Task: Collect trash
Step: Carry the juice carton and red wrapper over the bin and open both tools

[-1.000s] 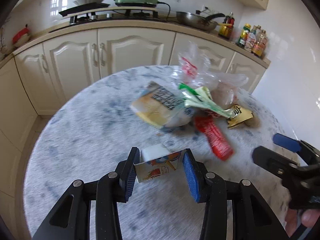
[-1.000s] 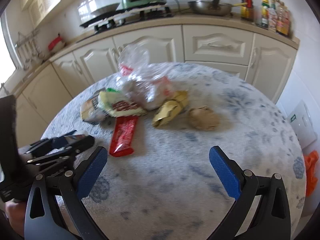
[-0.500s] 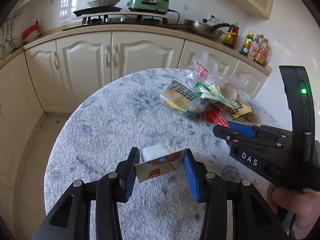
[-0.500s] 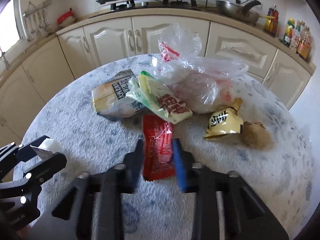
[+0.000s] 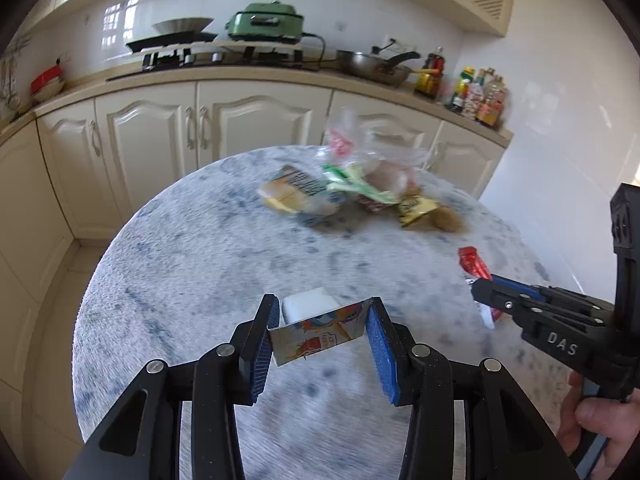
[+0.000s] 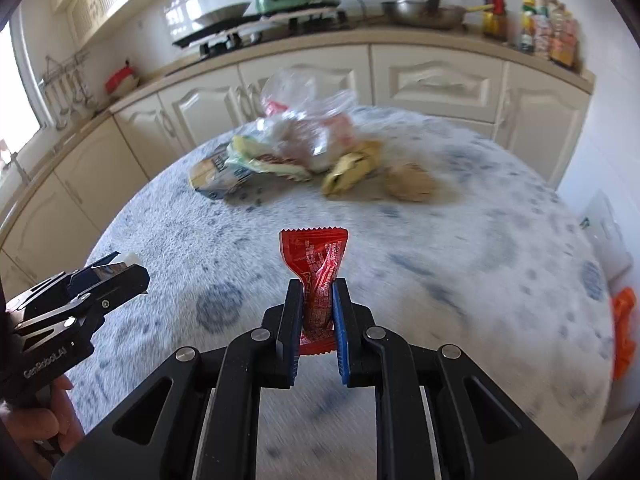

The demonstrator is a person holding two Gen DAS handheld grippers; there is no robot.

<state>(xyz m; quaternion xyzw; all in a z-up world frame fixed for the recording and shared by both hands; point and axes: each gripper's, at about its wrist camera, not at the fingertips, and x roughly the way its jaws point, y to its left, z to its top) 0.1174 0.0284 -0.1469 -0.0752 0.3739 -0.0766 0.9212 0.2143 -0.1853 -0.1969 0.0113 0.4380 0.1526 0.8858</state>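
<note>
Over the marble-patterned table (image 5: 192, 264), my left hand-held gripper (image 5: 322, 334) clamps a small printed carton (image 5: 316, 336), while my right hand-held gripper (image 6: 316, 312), jaws just closed, pinches a red wrapper (image 6: 316, 264) clear of the clear plastic bag (image 6: 308, 128) and remaining wrappers behind.

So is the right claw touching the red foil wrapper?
Touching. The right wrist view shows the right claw shut on the red foil wrapper, both pads pressing its lower half.
</note>
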